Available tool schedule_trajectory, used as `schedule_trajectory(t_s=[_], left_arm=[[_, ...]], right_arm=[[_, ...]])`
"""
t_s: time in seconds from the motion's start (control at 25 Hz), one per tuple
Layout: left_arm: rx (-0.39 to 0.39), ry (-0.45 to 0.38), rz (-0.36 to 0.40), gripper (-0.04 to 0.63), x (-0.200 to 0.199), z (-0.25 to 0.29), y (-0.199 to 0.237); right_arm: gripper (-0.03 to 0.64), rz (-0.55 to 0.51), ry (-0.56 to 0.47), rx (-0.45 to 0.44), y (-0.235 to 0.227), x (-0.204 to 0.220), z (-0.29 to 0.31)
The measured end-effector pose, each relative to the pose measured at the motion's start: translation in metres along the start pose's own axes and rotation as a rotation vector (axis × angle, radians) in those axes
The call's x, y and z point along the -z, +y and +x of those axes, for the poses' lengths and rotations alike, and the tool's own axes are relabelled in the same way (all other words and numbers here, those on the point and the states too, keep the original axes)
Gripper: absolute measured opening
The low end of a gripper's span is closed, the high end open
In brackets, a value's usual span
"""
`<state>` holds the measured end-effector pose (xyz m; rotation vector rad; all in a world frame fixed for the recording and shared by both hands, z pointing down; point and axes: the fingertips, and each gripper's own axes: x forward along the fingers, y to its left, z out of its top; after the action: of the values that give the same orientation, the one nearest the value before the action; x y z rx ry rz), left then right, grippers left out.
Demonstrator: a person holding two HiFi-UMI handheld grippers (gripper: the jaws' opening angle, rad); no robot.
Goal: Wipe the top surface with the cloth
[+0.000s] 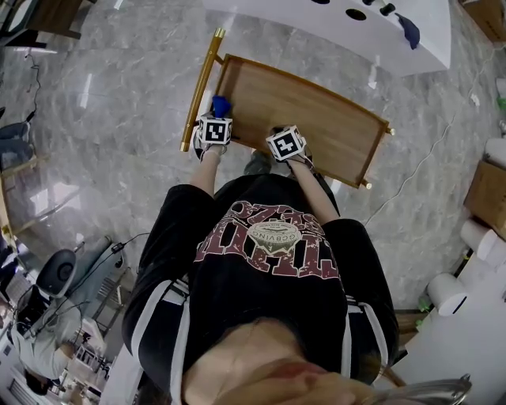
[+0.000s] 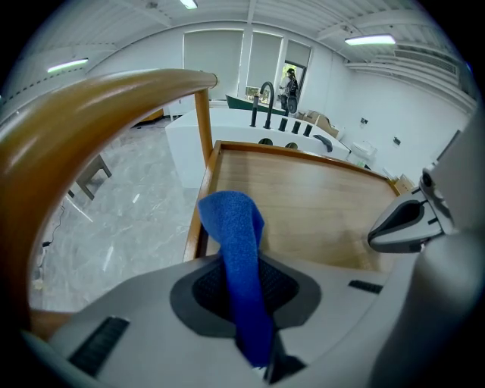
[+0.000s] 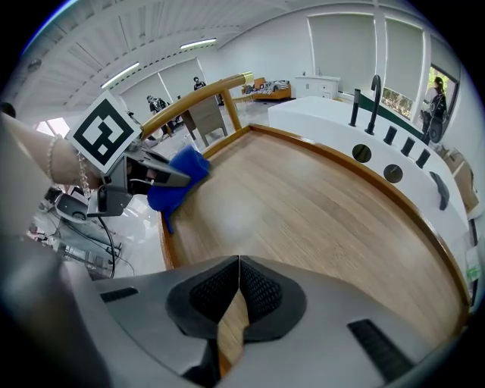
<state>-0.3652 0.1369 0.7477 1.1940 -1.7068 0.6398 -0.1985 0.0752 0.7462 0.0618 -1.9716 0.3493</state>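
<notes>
A blue cloth [image 2: 241, 265] is pinched in my left gripper [image 2: 242, 292], which is shut on it; the cloth's free end sticks up over the near left corner of the wooden top [image 2: 318, 204]. In the head view the cloth [image 1: 221, 105] shows just beyond the left gripper [image 1: 213, 130], by the top's [image 1: 304, 119] near left edge. My right gripper [image 3: 236, 292] is shut with nothing between its pads, held over the wooden top [image 3: 318, 204] near its front edge. From there I see the left gripper [image 3: 163, 176] and the cloth [image 3: 178, 182].
The wooden top has a raised rim and a gold rail handle [image 1: 202, 87] along its left side. A white counter [image 1: 356, 24] with a black tap [image 2: 267, 102] stands right behind it. Marble floor surrounds the cart. Equipment and cables [image 1: 55, 277] lie at the lower left.
</notes>
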Motion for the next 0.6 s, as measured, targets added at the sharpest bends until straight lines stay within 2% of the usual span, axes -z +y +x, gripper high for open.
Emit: schedule_trajectory(t_s=[0.44,0.6], left_arm=[[-0.031,0.005,-0.042,0.1,0.004,-0.003,-0.001],[-0.046,-0.002,-0.031,0.1,0.005,-0.003,-0.008]], right_arm=[[0.018,0.004,-0.017,-0.009,-0.004,-0.001,-0.003],[0.018,0.012,-0.012,0.008,-0.012,0.005,-0.005]])
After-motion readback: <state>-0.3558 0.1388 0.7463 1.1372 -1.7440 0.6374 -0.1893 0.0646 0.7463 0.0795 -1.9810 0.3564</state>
